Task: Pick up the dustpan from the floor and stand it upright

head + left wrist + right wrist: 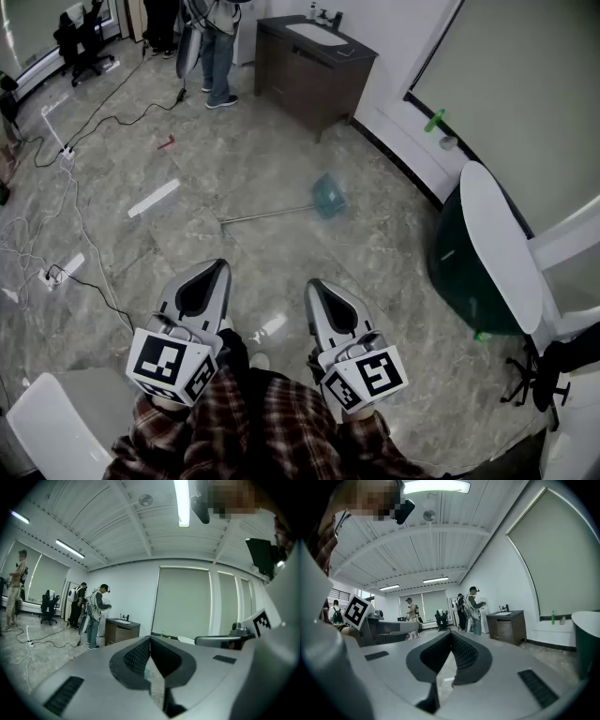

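A teal dustpan (329,195) lies on the grey marble floor with its long metal handle (267,215) stretched out to the left. My left gripper (222,266) and right gripper (312,284) are held side by side low in the head view, well short of the dustpan. Both are shut with nothing between their jaws. In the left gripper view the jaw tips (150,638) meet, and a sliver of teal shows through the gap below them. In the right gripper view the jaw tips (451,634) also meet.
A dark cabinet with a sink (314,64) stands at the back, with a person (217,47) beside it. Cables (56,187) run across the floor at the left. A white chair (502,244) and a dark green bin (469,272) stand at the right.
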Tool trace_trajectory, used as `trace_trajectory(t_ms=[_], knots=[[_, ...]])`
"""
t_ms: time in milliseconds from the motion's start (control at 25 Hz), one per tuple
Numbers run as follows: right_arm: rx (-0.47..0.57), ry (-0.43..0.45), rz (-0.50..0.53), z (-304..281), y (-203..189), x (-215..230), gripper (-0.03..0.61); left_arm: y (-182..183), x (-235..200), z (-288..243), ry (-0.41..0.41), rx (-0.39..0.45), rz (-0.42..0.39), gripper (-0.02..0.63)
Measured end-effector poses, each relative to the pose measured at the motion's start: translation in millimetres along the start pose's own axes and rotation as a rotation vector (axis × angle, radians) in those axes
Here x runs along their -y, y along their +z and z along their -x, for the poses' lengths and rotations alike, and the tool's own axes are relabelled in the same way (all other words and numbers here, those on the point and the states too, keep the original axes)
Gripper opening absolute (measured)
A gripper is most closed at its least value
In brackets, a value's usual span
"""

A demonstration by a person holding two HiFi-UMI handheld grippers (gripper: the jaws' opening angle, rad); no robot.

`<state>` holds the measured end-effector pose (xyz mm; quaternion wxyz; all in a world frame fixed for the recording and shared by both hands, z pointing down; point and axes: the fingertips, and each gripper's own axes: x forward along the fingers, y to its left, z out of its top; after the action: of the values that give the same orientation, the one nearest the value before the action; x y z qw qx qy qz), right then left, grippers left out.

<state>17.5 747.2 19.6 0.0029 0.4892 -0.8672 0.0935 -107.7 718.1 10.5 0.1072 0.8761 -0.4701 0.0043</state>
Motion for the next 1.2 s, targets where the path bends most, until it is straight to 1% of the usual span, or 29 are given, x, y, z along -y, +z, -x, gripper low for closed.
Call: trace_trajectory(t_ms=[200,360,520,720,880,1080,1200], knots=[[-0.027,0.024,-0.004,-36.7,-4.0,15.2,0.011,-0.3,-31.4,-26.2,0.027,-0.011,0.004,0.011],[-0.032,0.030,-0.022,-78.6,-2.9,29.9,0.011,-1.1,-60.9,-57.9,0.018,-0.026,0.013,0.012],[-0.035,0.032,-0.015,-133.2,3.4,45.7,0.011,10.6,-100.0,-100.3,0.005,-0.021,0.012,0.012],[-0.031,0.006,0.001,-212.1,24.1,69.6,0.011,37.2,-160.8,-157.1,-0.012,-0.015,0.004,0.011],[-0.053,-0.022,-0.001,-269.0,27.3,87.7,0.011,52.0,-209.5,-195.1,-0.016,-0.022,0.006,0.012],[-0.076,-0.055,-0.012,-329.2,25.7,111.8,0.011,58.6,-265.2,-240.1,-0.002,-0.044,0.012,0.011],[-0.098,-0.053,-0.021,-354.6,21.8,125.2,0.011,54.9,-287.2,-261.6,0.013,-0.069,0.025,0.011]])
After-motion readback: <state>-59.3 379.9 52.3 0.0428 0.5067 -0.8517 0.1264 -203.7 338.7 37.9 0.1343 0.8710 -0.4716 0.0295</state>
